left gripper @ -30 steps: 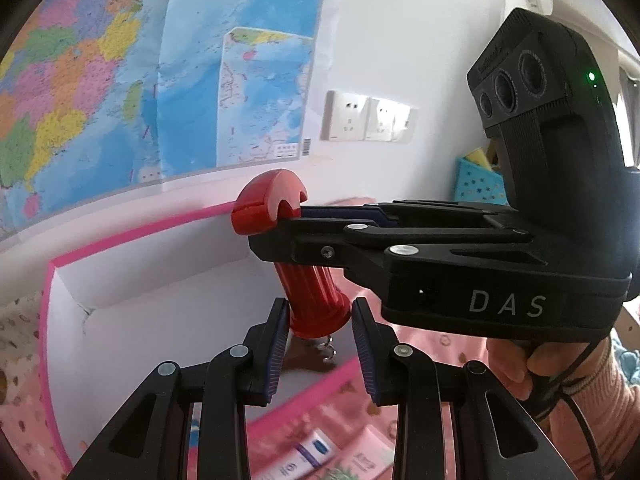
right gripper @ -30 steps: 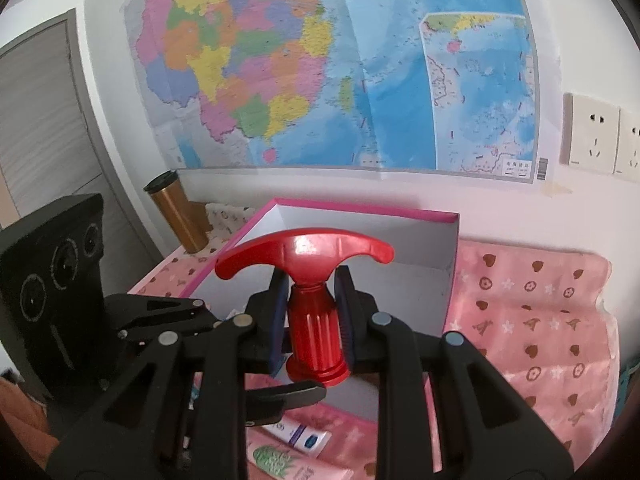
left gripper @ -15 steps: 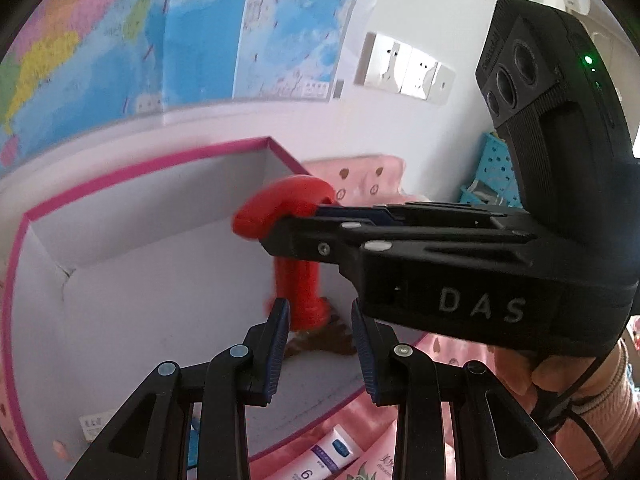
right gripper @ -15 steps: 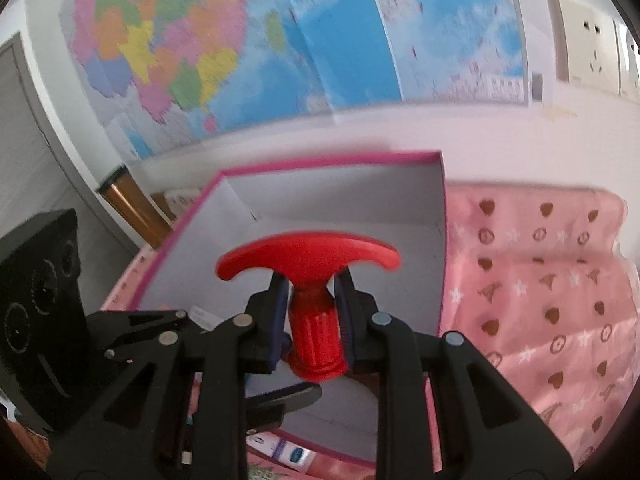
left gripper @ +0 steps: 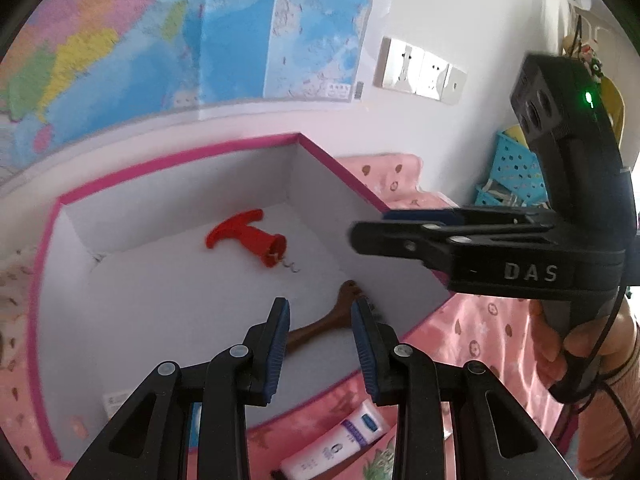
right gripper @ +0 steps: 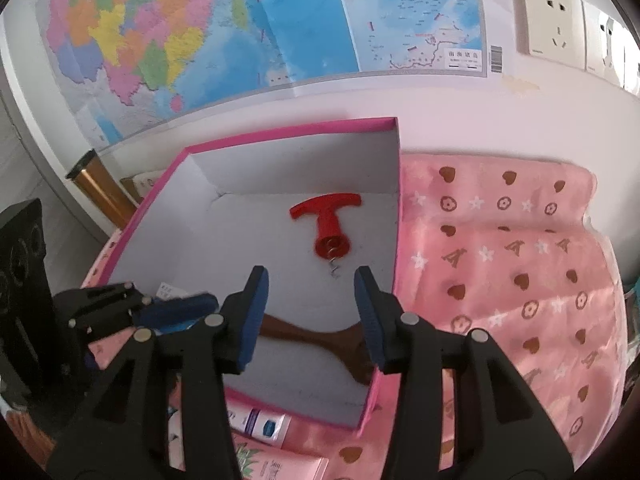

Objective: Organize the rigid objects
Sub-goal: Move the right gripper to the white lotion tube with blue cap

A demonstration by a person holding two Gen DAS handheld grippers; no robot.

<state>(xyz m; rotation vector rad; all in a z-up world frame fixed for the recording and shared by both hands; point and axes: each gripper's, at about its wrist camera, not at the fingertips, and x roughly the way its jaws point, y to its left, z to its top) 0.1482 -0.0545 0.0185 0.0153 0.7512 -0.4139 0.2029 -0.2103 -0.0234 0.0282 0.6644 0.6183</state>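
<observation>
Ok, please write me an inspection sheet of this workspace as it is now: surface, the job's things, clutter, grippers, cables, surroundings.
Surface: pink patterned cloth covers the table.
Job's things: red corkscrew lies on its side on the floor of the pink-edged box; a brown wooden tool lies in the same box, nearer the grippers, apart from the corkscrew.
Clutter: cream tube and a pink packet on the cloth in front of the box.
Grippers: right gripper open and empty above the box; left gripper open and empty.
Cables: a black cable hangs at the right gripper's handle.
Surroundings: wall map, wall sockets, bronze cylinder, blue basket.
</observation>
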